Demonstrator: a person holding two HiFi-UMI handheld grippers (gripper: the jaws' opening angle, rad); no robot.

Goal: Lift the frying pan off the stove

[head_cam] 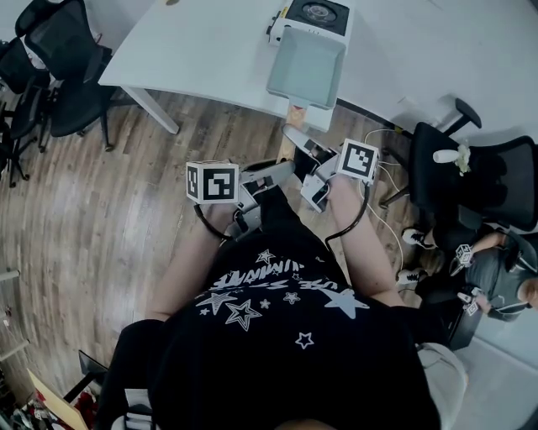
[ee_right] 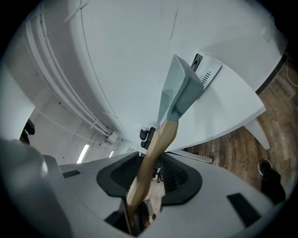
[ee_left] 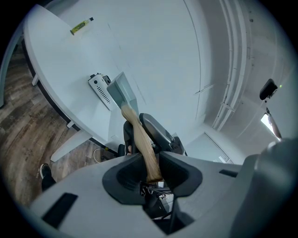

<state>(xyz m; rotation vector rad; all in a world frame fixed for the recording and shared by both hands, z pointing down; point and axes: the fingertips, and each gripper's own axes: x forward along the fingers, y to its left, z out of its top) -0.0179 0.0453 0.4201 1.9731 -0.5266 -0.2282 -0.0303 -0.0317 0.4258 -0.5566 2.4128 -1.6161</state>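
A square pale green frying pan [head_cam: 307, 65] hangs level in front of the white portable stove [head_cam: 318, 15] on the white table [head_cam: 202, 50], its near edge past the table's rim. Its wooden handle [head_cam: 292, 138] points back toward me. My left gripper [head_cam: 273, 175] and right gripper [head_cam: 313, 159] are both shut on that handle, side by side. In the left gripper view the handle [ee_left: 143, 142] runs from the jaws up to the pan [ee_left: 122, 90], with the stove [ee_left: 98, 87] behind it. The right gripper view shows the handle [ee_right: 156, 148] and the pan [ee_right: 179, 88] edge-on before the stove [ee_right: 206, 69].
Black office chairs [head_cam: 59, 67] stand at the table's left end, another chair [head_cam: 471, 172] at the right. A seated person [head_cam: 496, 277] is at the far right. A yellow-green marker [ee_left: 81, 26] lies on the table. Wooden floor [head_cam: 101, 218] lies below.
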